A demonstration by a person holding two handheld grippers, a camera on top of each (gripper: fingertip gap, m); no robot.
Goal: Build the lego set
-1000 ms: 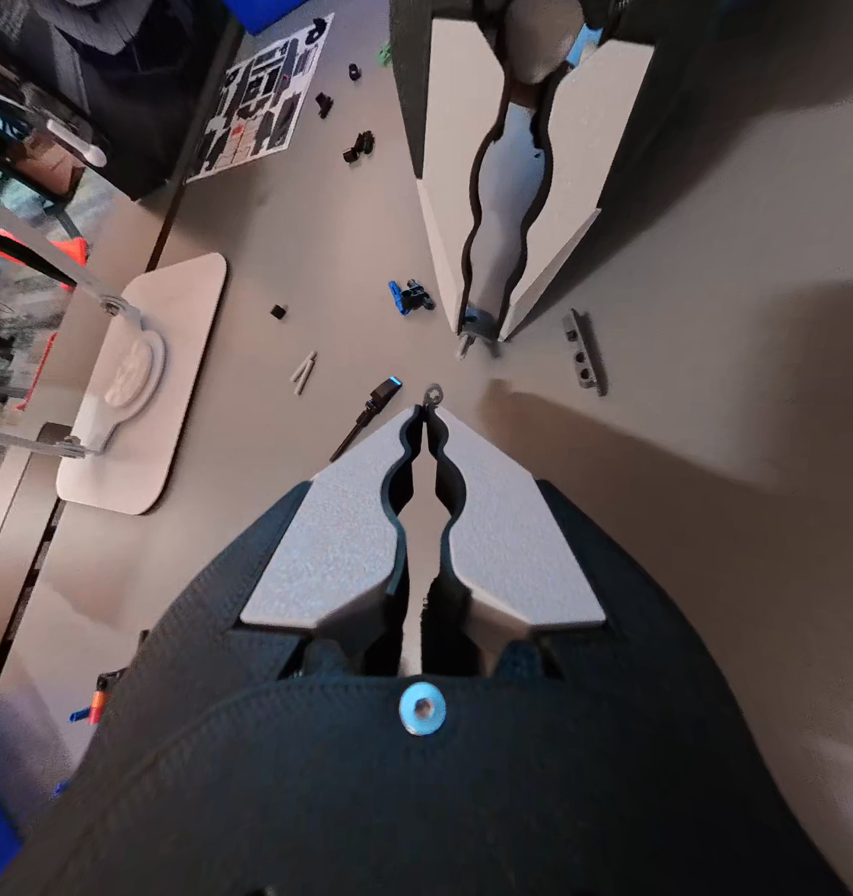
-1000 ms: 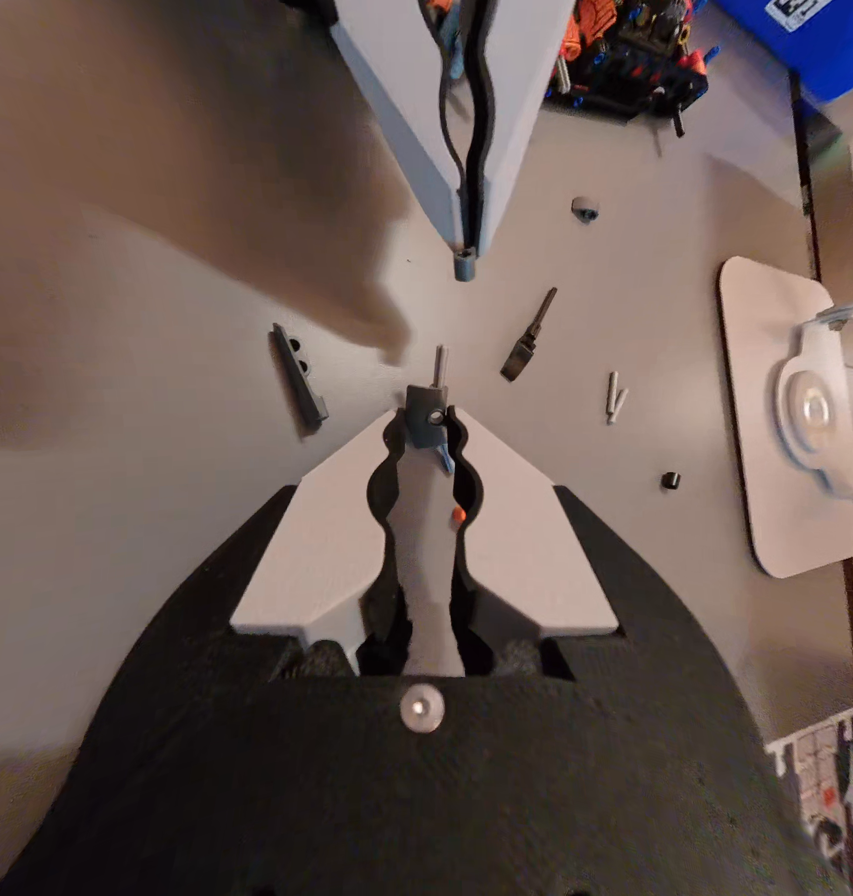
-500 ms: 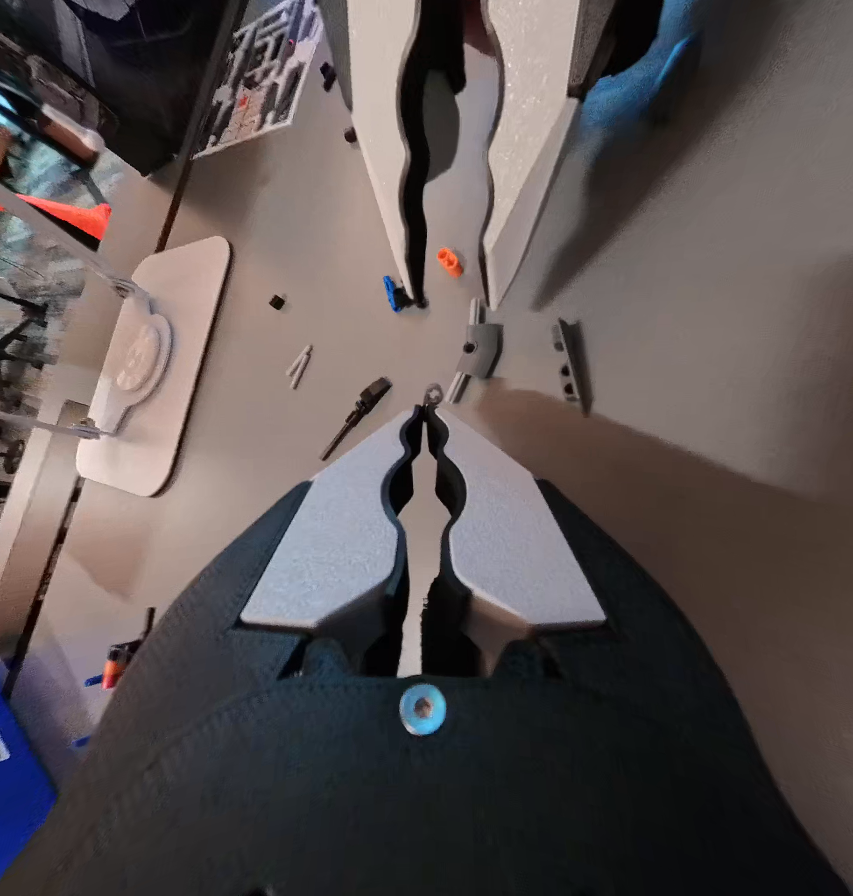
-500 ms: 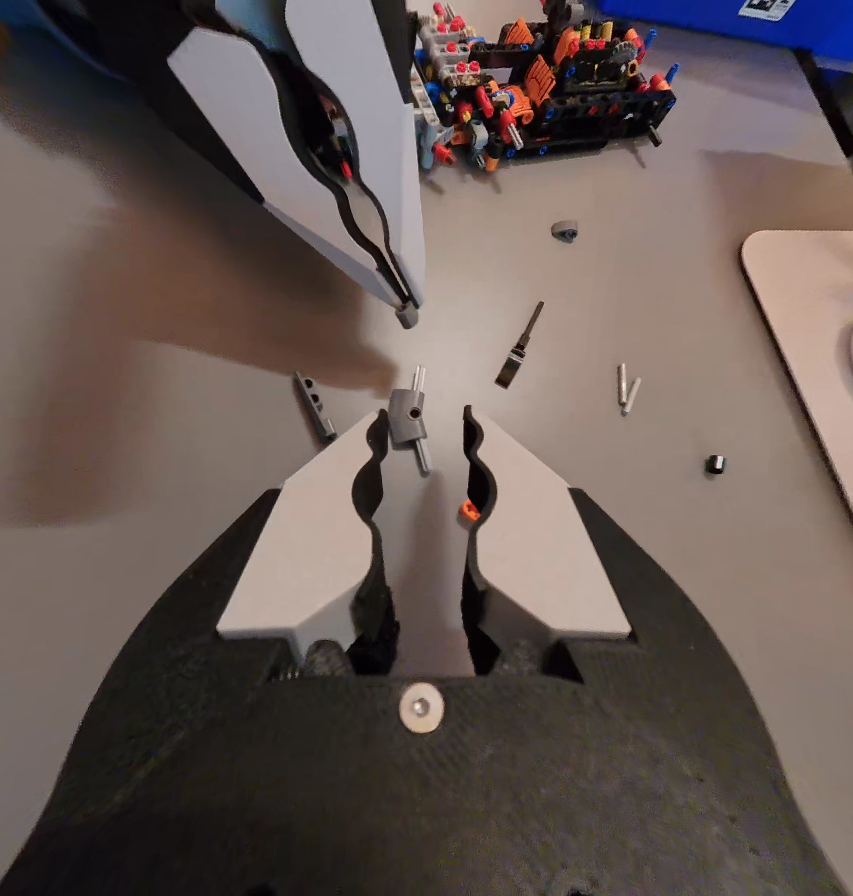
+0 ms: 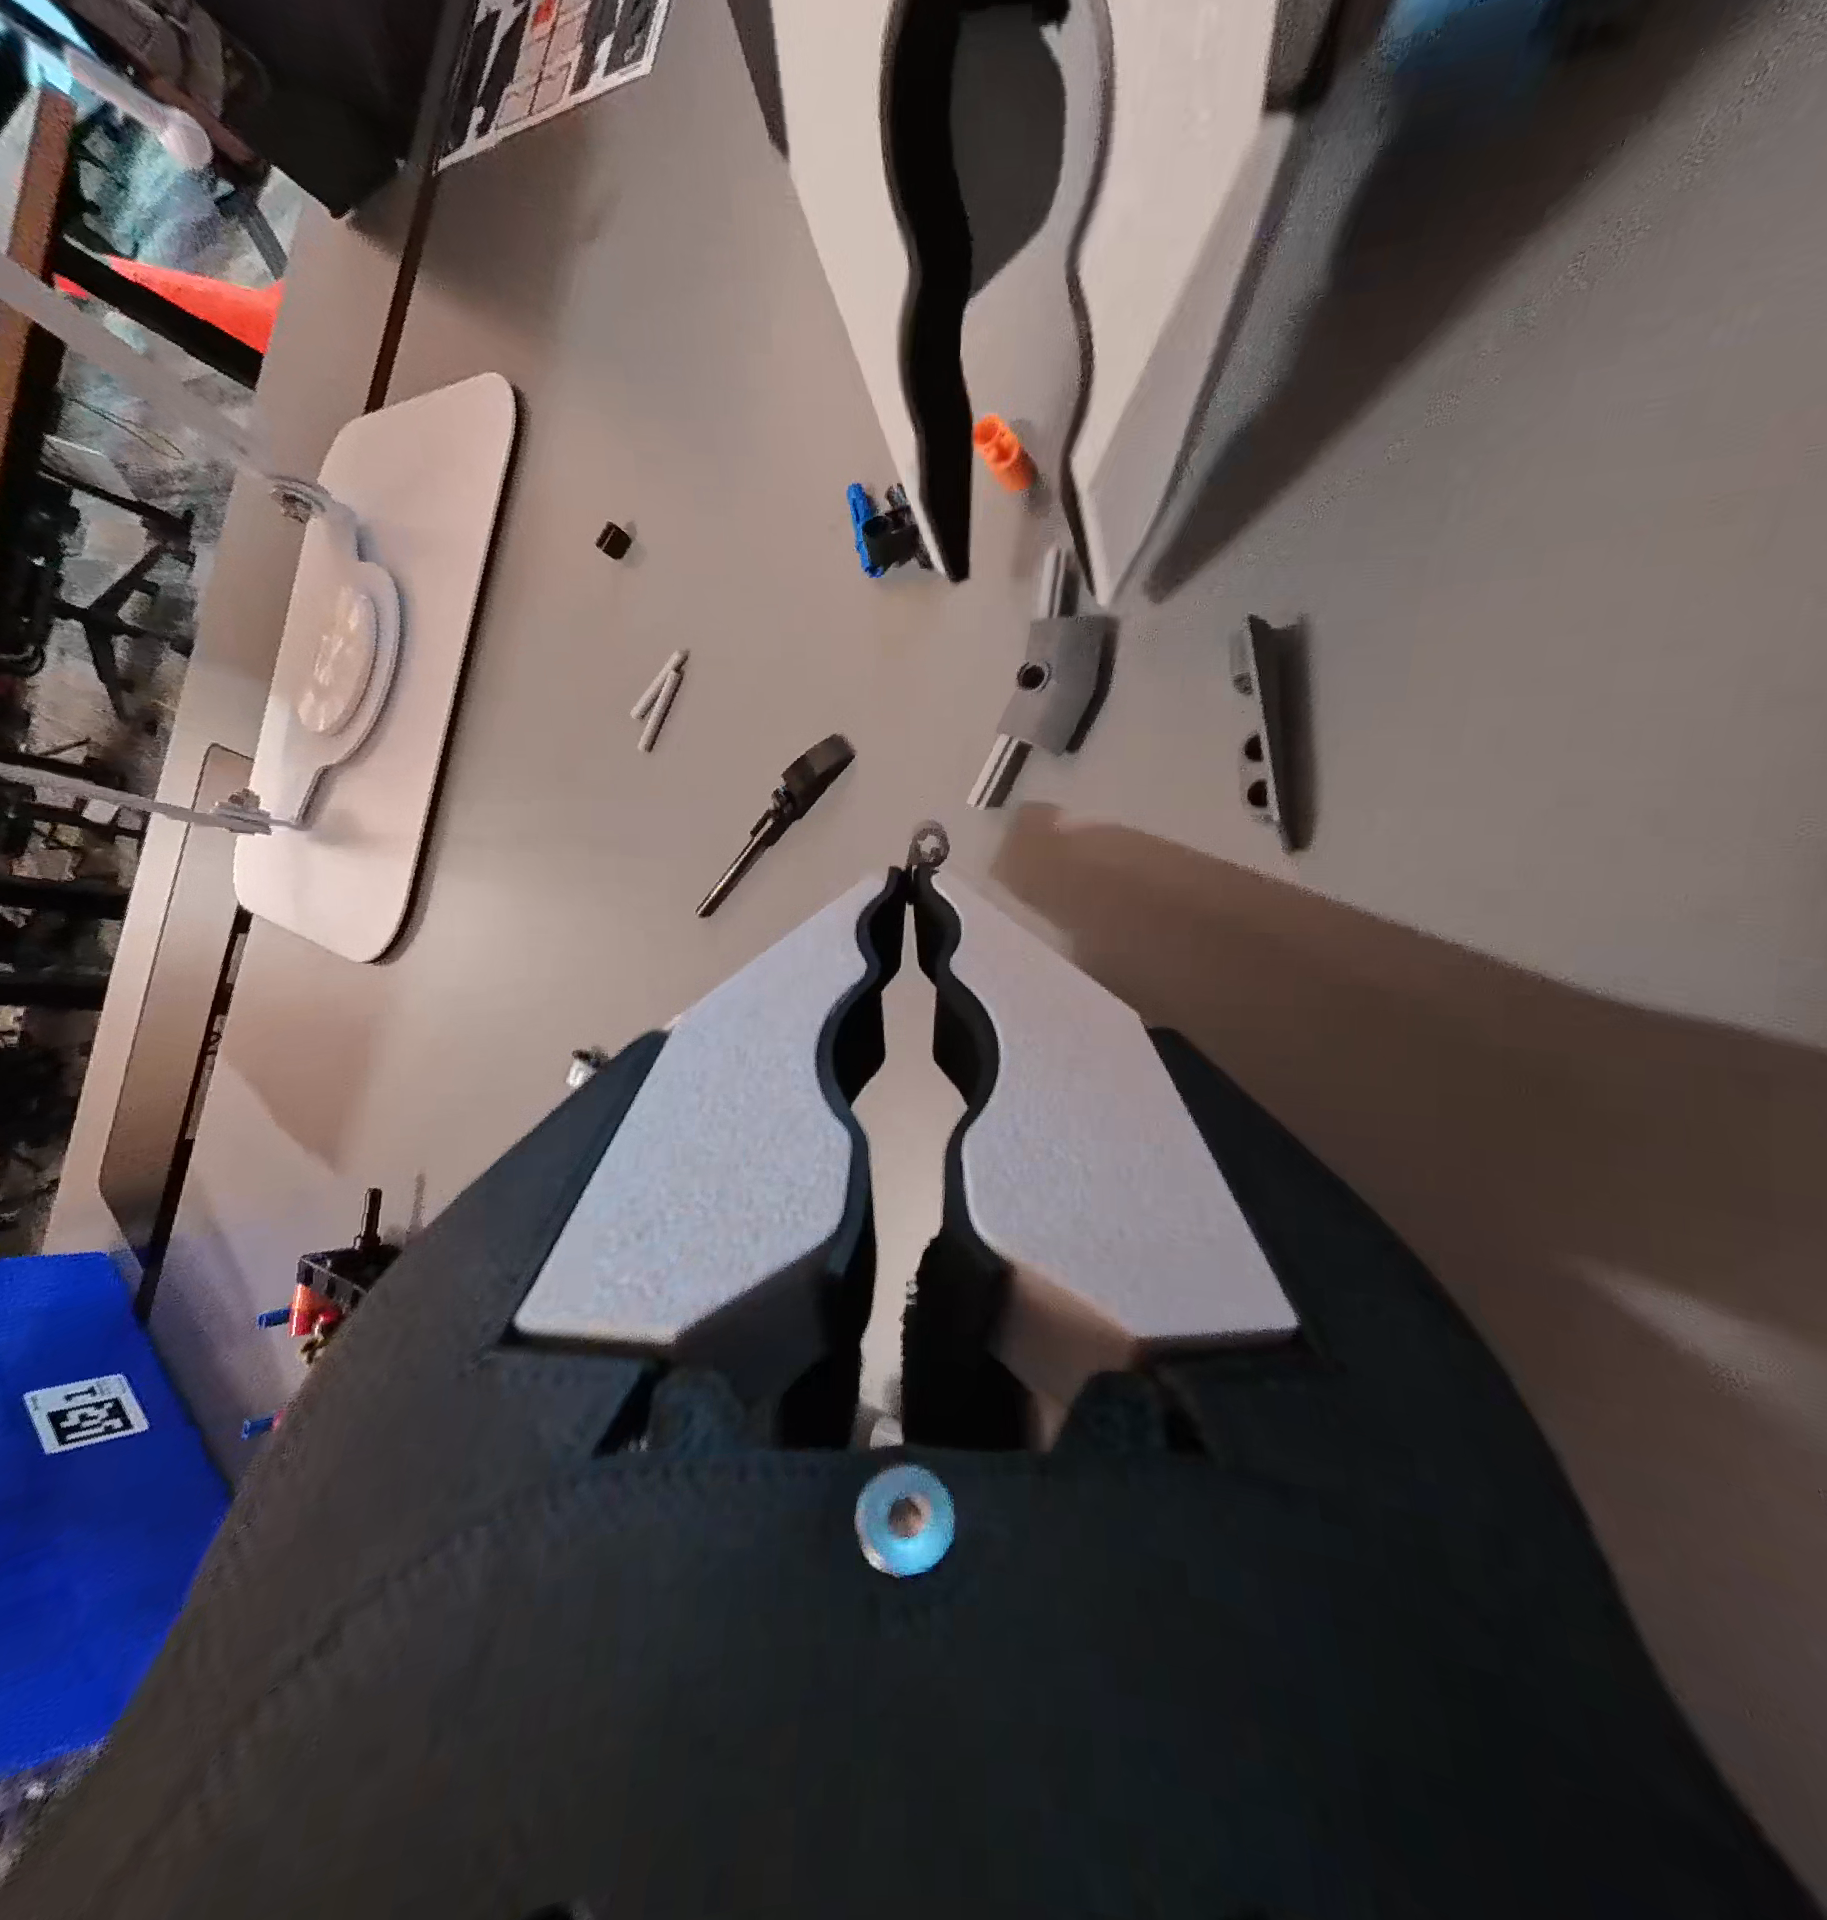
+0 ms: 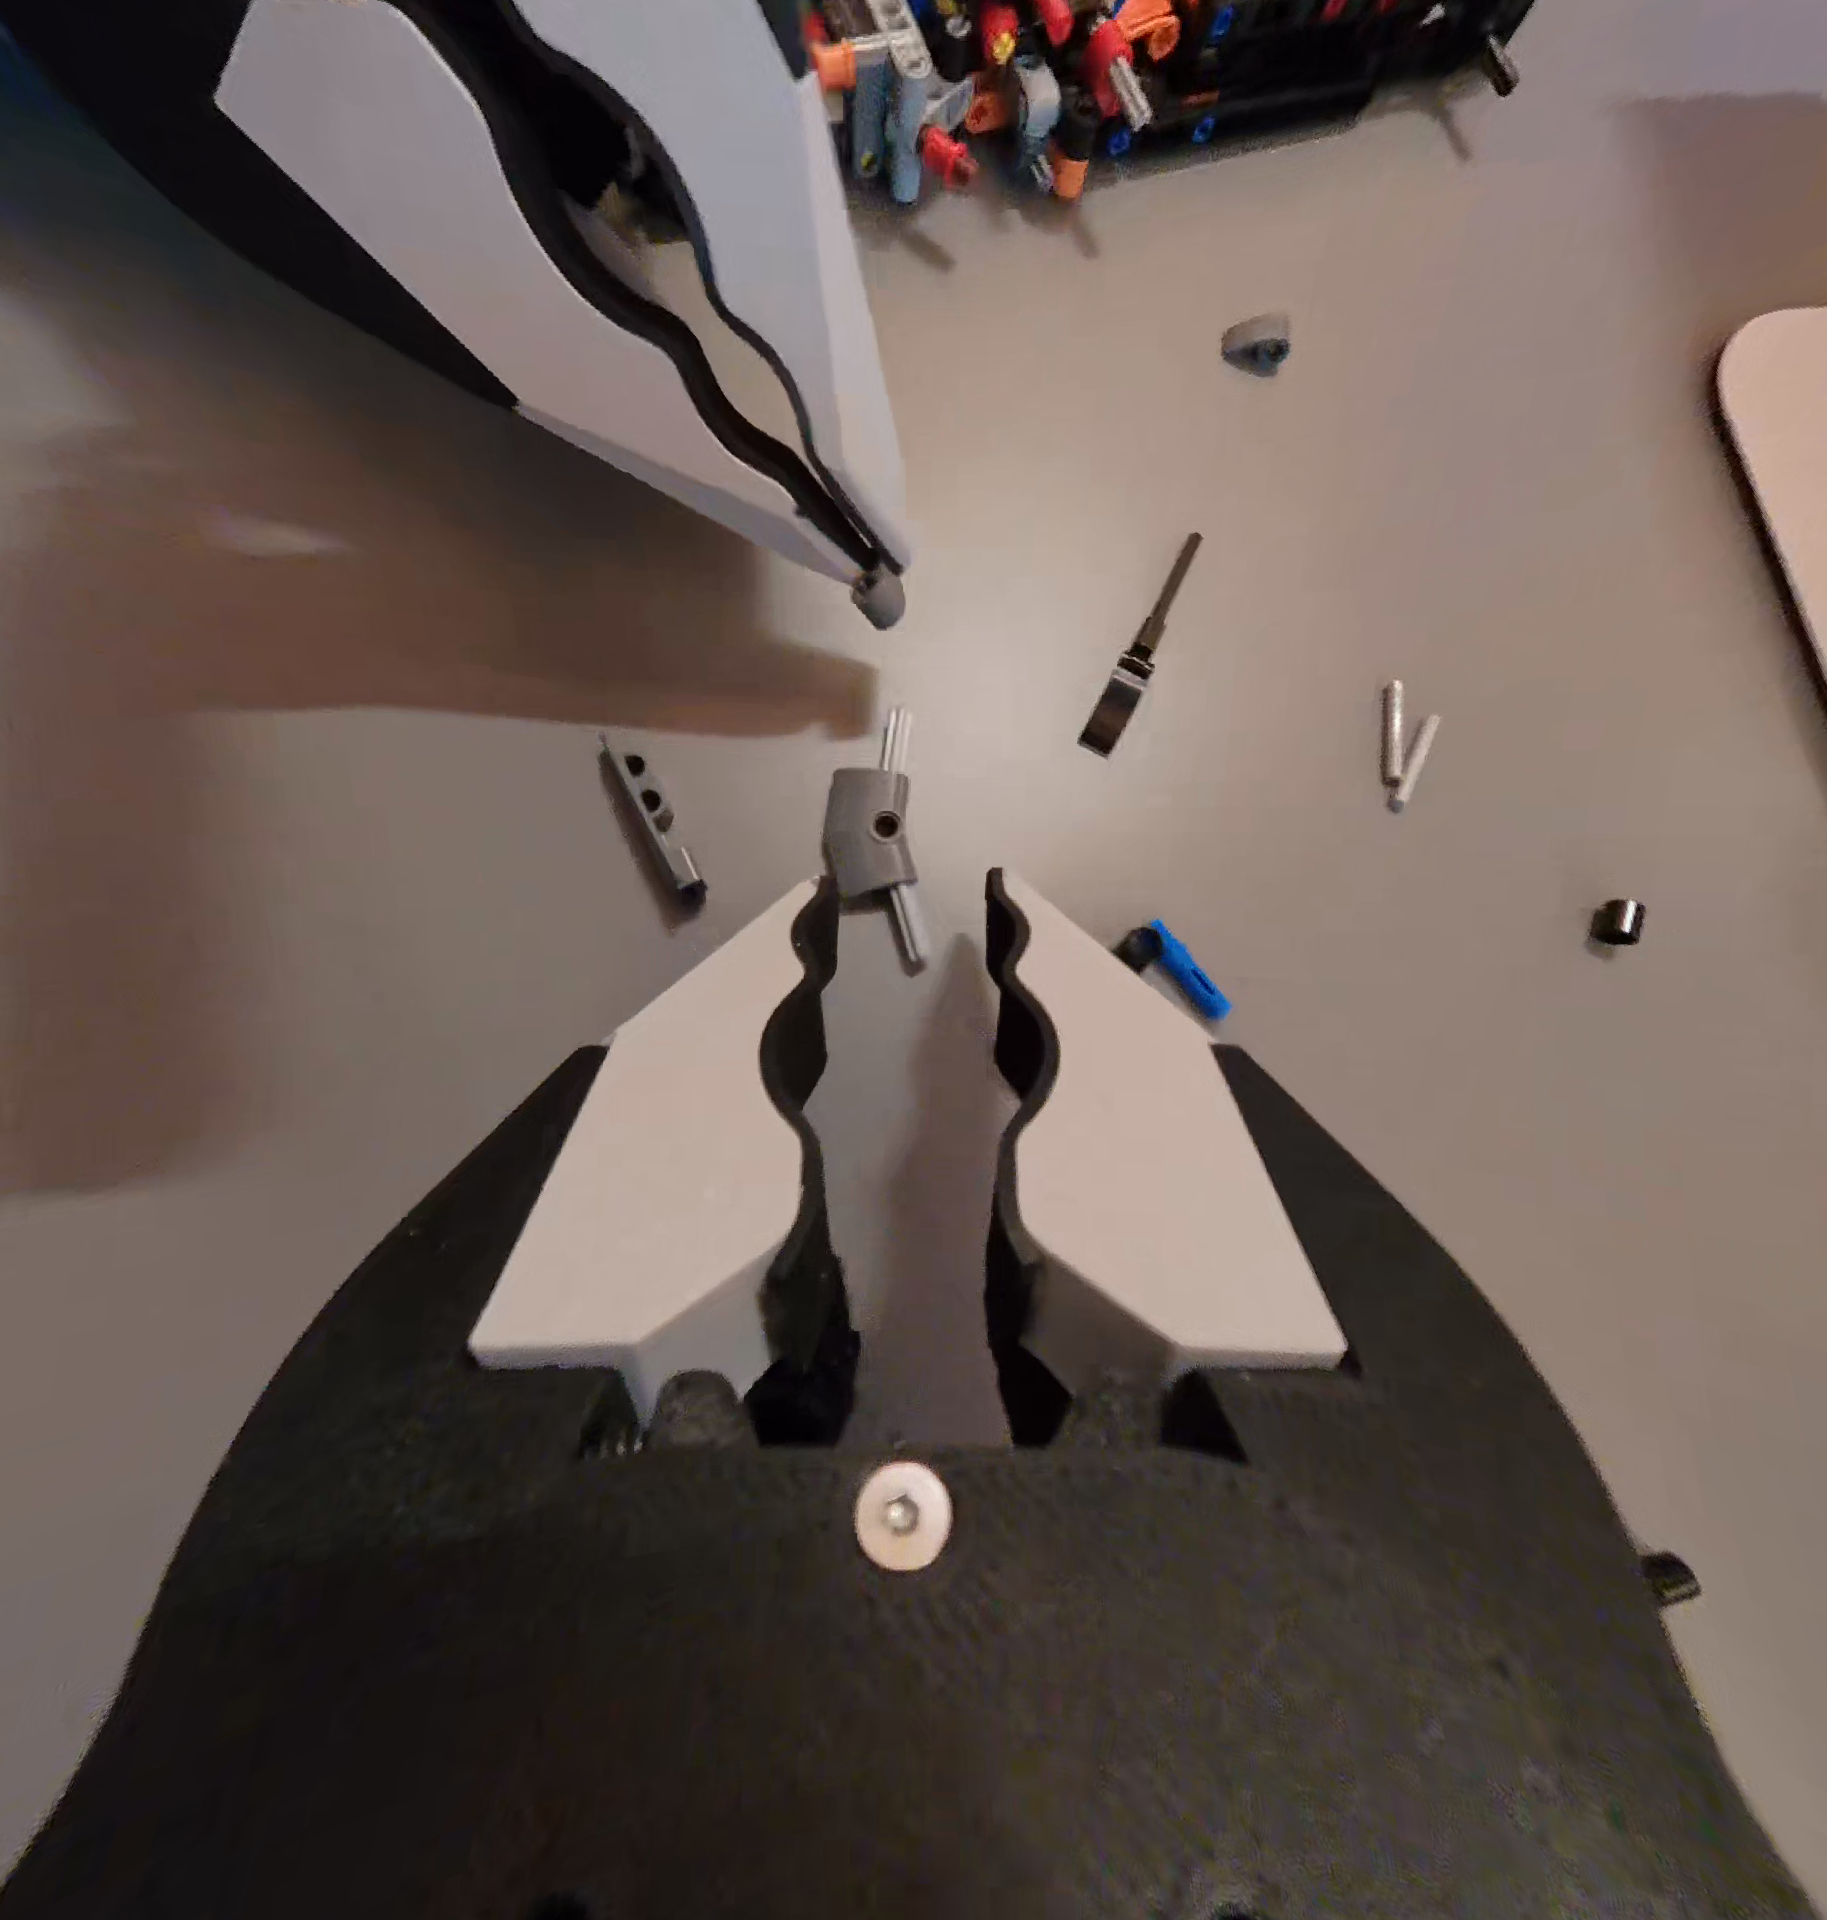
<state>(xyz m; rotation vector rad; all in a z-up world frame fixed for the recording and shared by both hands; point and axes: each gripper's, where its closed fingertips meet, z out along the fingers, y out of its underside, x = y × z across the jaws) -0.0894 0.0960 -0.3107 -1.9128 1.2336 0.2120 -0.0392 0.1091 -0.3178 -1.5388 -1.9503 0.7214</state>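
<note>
My left gripper (image 5: 909, 875) is shut on a small grey ring piece (image 5: 928, 844) that sticks out of its tips; the right wrist view shows it pinched there too (image 6: 881, 601). My right gripper (image 6: 904, 881) is open and holds nothing. A grey connector with a light grey axle through it (image 6: 867, 831) lies on the table just ahead of its left fingertip (image 6: 810, 904), with neither pad pressing on it. In the left wrist view this connector (image 5: 1060, 675) lies between the two grippers. A small orange piece (image 5: 1002, 452) lies on the table between the right gripper's open fingers.
Loose parts lie around: a dark grey beam with holes (image 6: 649, 821), a black axle piece (image 6: 1137, 665), two light grey pins (image 6: 1402, 743), a blue and black pin (image 6: 1179, 966), a small black bush (image 6: 1615, 923). The part-built model (image 6: 1096, 83) stands at the back, with a white pad (image 6: 1813, 520) at right and a blue bin (image 5: 47, 1455).
My right gripper held the grey connector with the axle a second ago; it opened and drew back, and the connector now lies on the table. My left gripper stays shut on the ring.
</note>
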